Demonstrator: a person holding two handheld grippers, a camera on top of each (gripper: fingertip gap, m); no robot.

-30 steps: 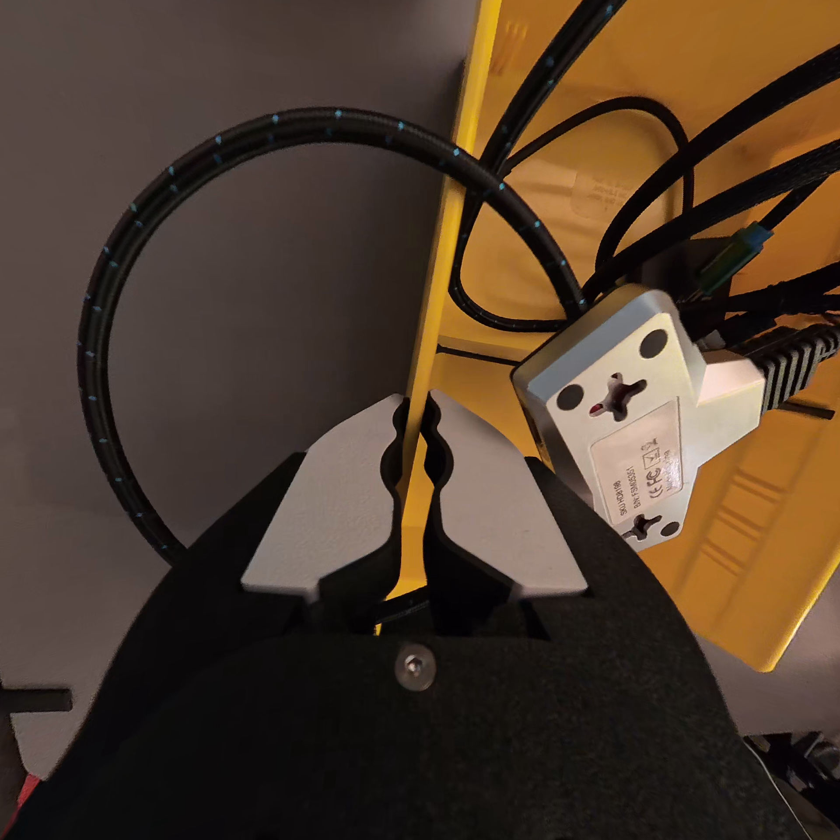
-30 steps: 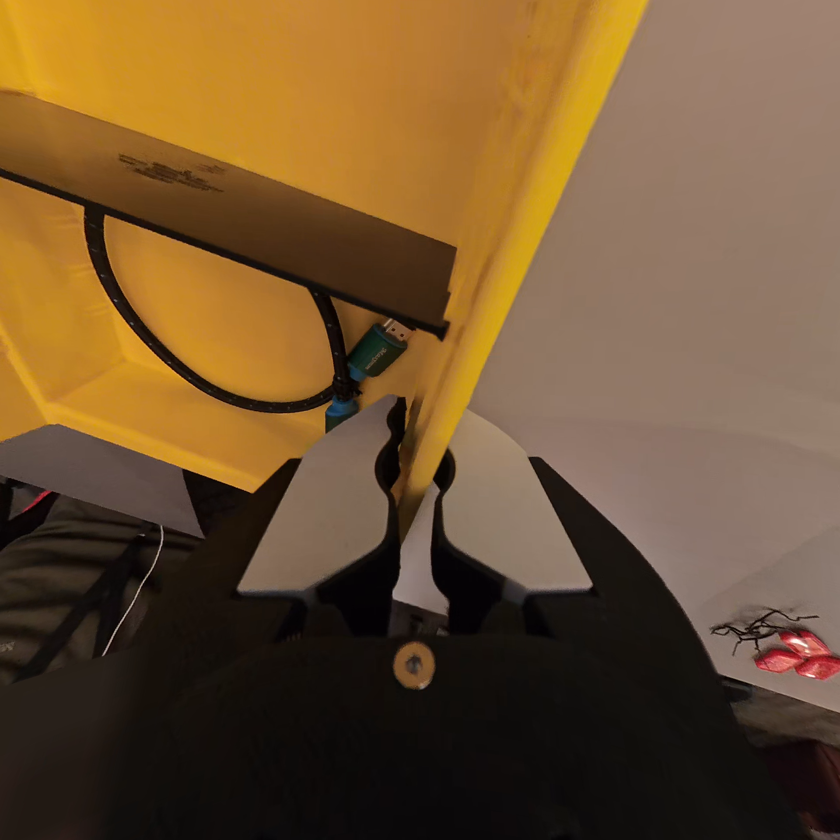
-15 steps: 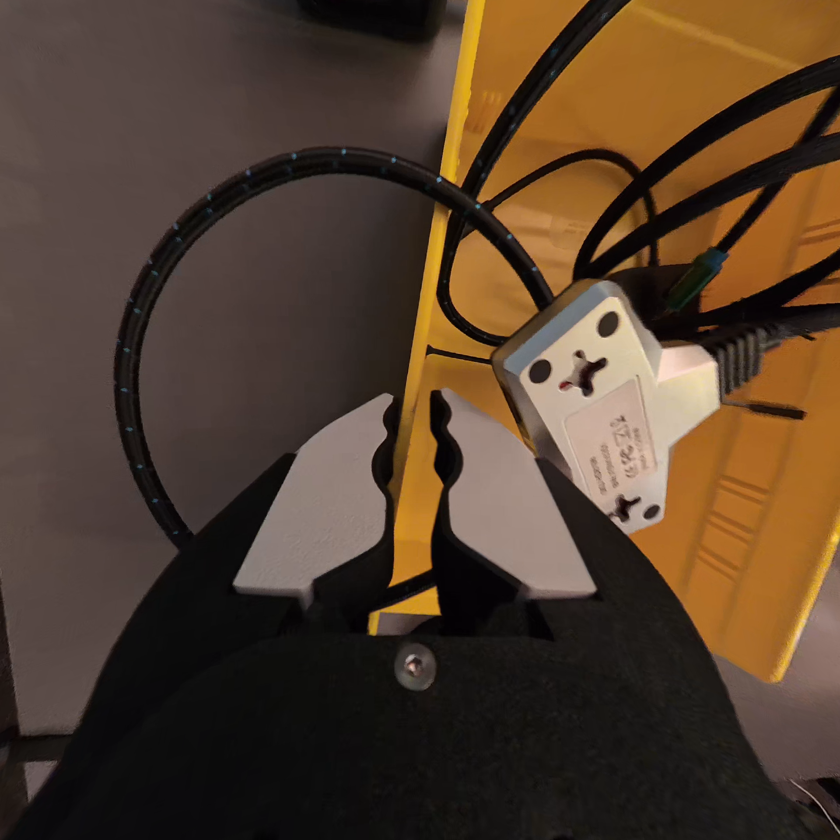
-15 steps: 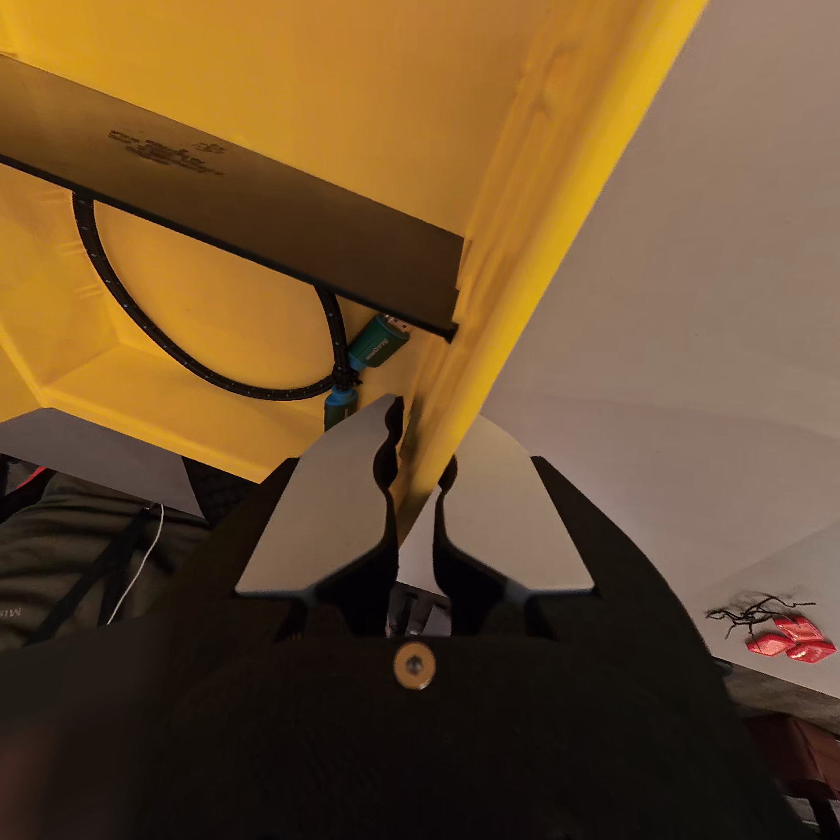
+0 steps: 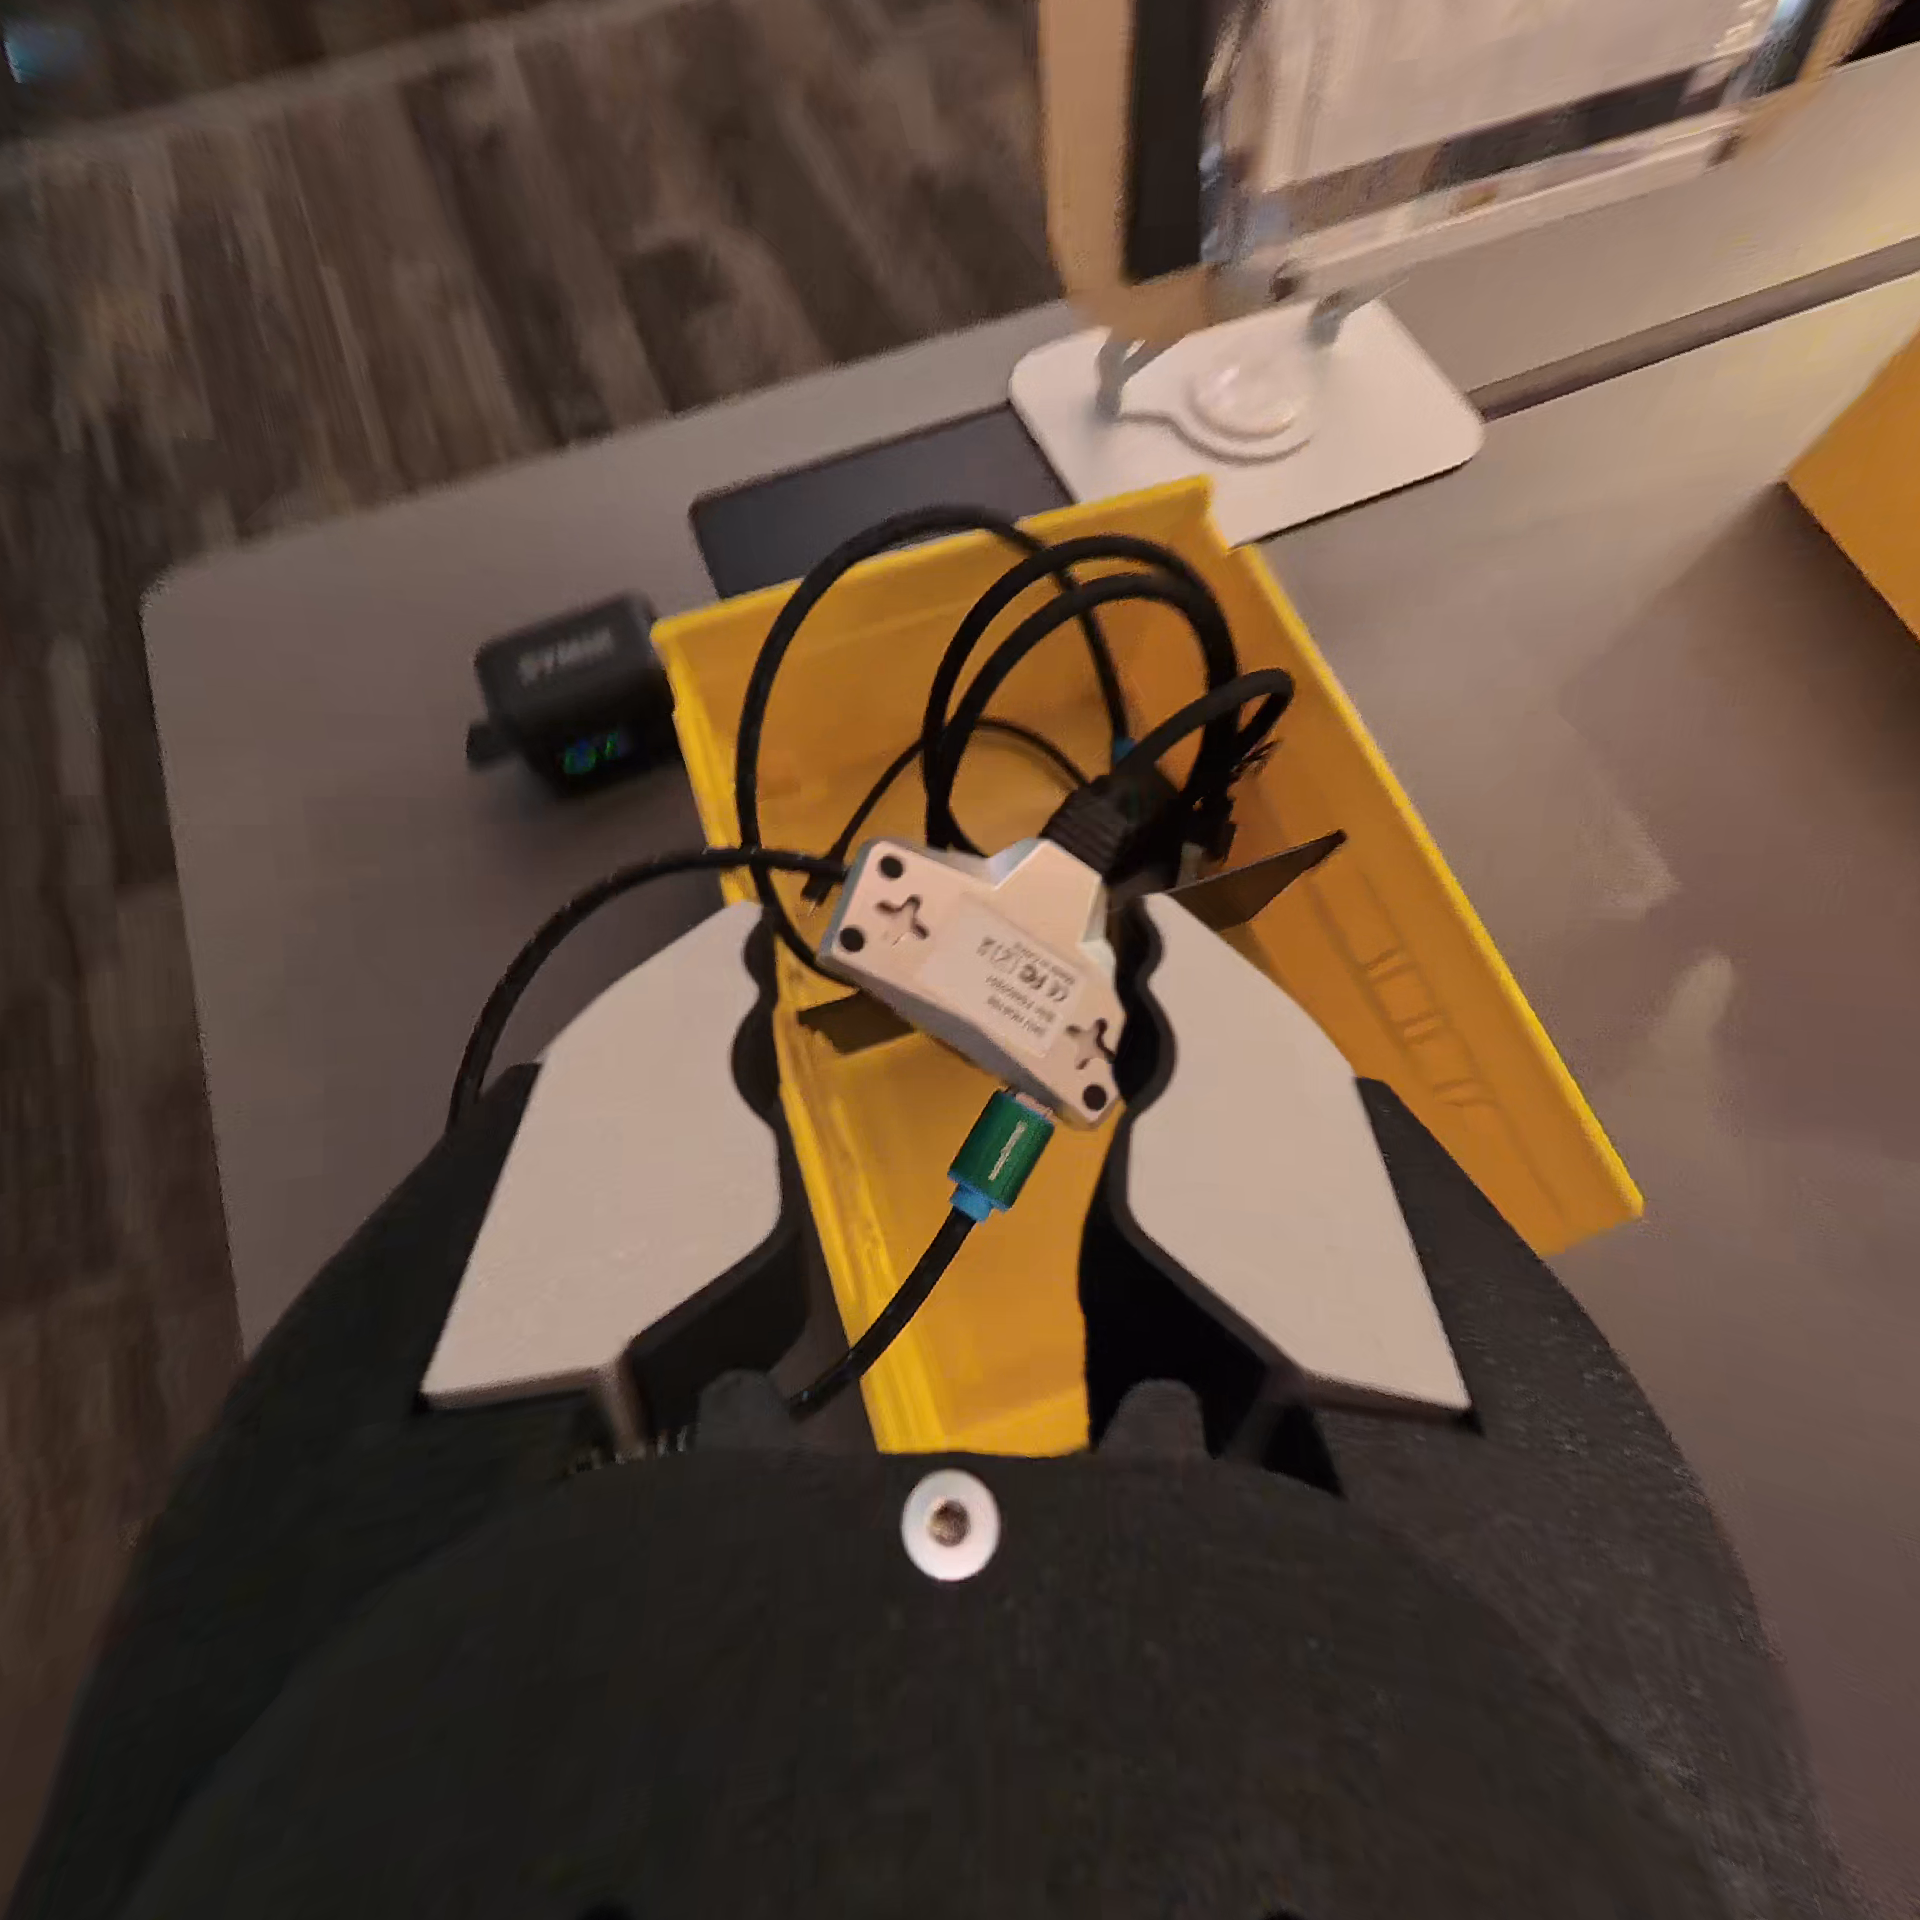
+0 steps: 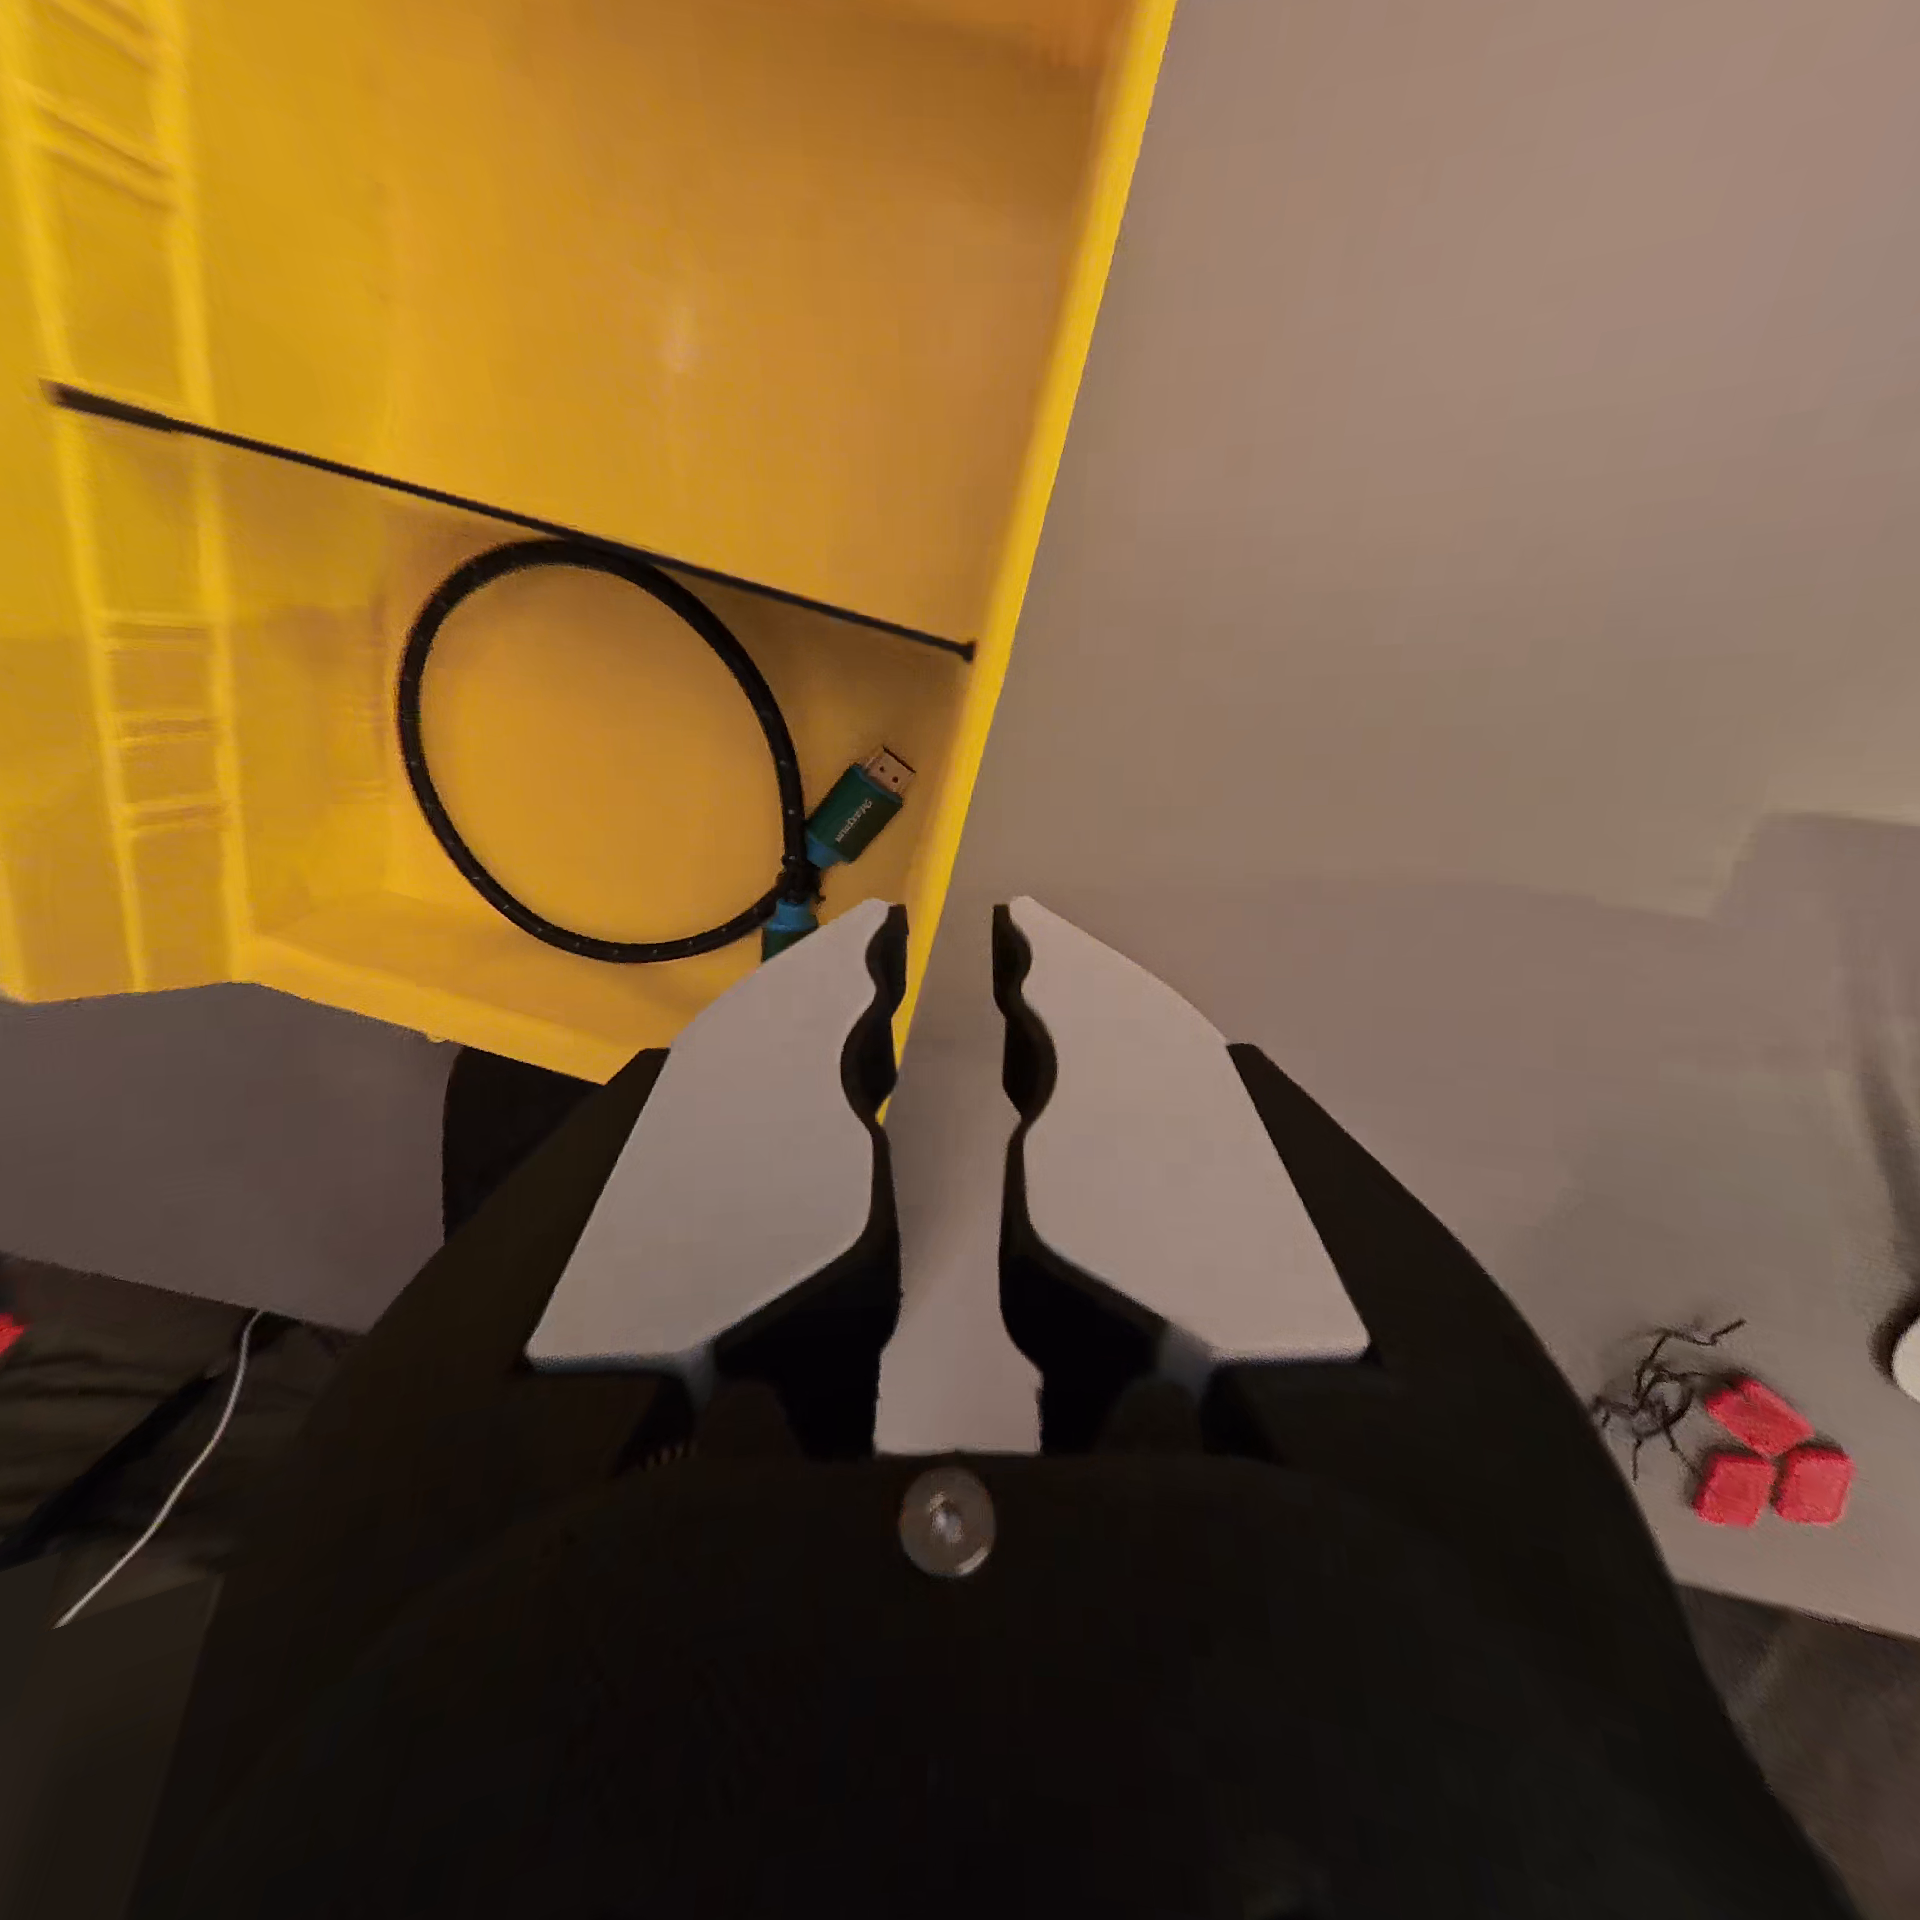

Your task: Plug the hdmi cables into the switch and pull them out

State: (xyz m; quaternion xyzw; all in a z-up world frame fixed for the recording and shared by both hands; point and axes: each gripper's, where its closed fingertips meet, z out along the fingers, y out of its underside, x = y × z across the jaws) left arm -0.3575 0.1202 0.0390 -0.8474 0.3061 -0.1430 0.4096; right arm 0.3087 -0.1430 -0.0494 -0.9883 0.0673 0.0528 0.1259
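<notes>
A grey table fills much of both wrist views, and a long yellow bin sits on it; everything below is placed relative to that bin. In the left wrist view a pale monitor base stands just beyond the bin's far end, touching or overlapping its corner, and a small black box sits just beside the bin's far left wall.

The left gripper hovers over the bin's near half with its jaws spread wide, holding nothing. Between its fingertips, inside the bin, lies the silver switch, underside up and tilted. Black cables loop above it in the bin's far half, and one strays over the left wall onto the table. A green plug sits at the switch's near edge; whether it is fully seated I cannot tell.

In the right wrist view the right gripper hangs at the bin's right wall, jaws slightly parted and gripping nothing. A thin black divider crosses the bin. On its near side lies a coiled cable with a loose green plug. Small red blocks lie on the table well to the right of the bin.
</notes>
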